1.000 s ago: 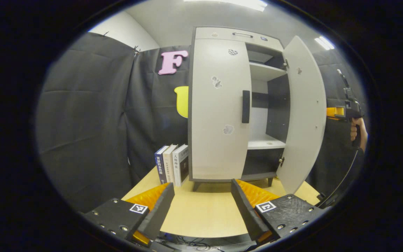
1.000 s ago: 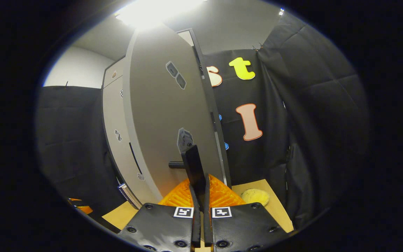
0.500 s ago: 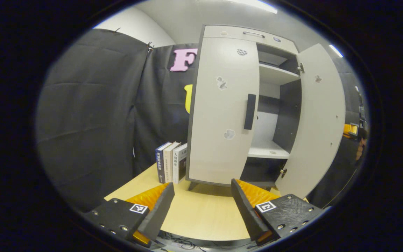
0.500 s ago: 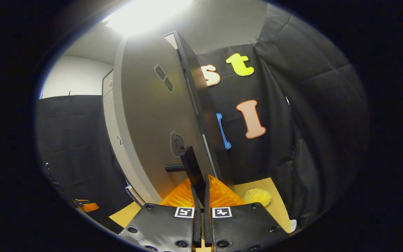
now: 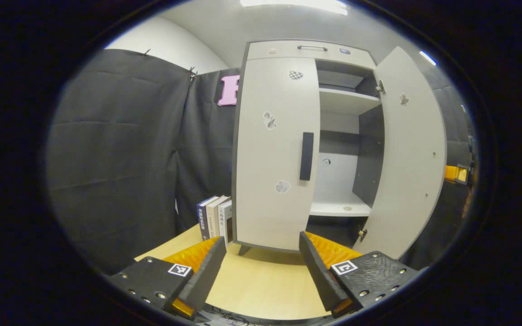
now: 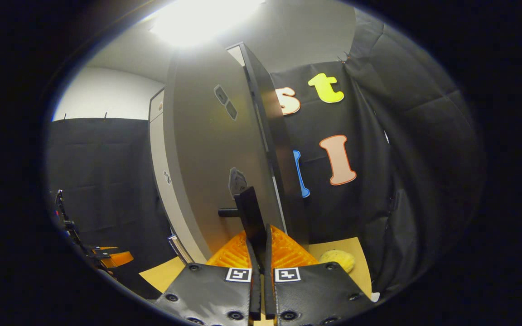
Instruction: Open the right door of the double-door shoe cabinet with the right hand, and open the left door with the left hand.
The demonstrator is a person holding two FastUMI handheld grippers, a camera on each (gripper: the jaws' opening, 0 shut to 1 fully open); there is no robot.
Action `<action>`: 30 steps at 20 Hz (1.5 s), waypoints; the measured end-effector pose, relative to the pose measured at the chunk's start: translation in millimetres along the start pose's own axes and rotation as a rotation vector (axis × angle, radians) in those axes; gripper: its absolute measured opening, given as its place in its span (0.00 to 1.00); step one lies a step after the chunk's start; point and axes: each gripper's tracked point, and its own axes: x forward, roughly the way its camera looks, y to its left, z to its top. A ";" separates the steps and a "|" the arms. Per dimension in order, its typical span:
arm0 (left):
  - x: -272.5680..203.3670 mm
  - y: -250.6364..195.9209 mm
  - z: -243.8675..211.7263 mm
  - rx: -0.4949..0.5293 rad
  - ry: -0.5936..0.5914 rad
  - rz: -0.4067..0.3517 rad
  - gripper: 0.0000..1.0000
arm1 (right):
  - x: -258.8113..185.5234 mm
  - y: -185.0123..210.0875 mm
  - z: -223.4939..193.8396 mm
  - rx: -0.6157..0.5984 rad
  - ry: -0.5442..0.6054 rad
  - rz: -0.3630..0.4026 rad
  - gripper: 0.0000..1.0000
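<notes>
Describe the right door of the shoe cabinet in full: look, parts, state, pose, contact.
The right door is a tall, pale grey panel, apparently laminated board, with a dark edge. It stands swung wide open on hinges, exposing the shelves. Small stickers mark its outer face, and a dark bar handle juts from it on a short post. The right gripper has its fingers shut on that handle.

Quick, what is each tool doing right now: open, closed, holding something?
Left tool: open, holding nothing, facing the closed left door.
Right tool: closed on the right door's handle.
</notes>
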 end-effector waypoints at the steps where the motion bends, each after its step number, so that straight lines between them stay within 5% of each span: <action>1: 3.4 -5.4 4.1 0.010 -0.006 0.000 0.95 | -0.9 4.5 -1.7 -0.013 0.005 0.000 0.05; 4: 16.5 -20.3 17.9 0.027 -0.030 -0.007 0.96 | 0.2 5.4 -0.6 0.003 0.014 -0.010 0.01; 8: 40.5 -39.5 29.4 0.041 -0.045 -0.050 0.95 | -12.0 3.9 -11.0 0.052 0.072 -0.008 0.15; 11: 69.4 -54.5 38.7 0.051 -0.049 -0.114 0.95 | -42.2 -13.5 -22.0 0.065 0.089 -0.079 0.36; 14: 103.0 -64.9 59.4 0.048 -0.076 -0.176 0.97 | -62.4 -38.3 -19.4 0.096 0.069 -0.201 0.95; 22: 192.1 -98.1 119.8 0.010 -0.144 -0.322 0.96 | -111.7 -97.7 9.0 0.029 -0.045 -0.533 0.96; 30: 252.7 -124.0 136.6 0.058 -0.159 -0.349 0.95 | -142.6 -90.2 -13.9 0.009 -0.007 -0.660 0.96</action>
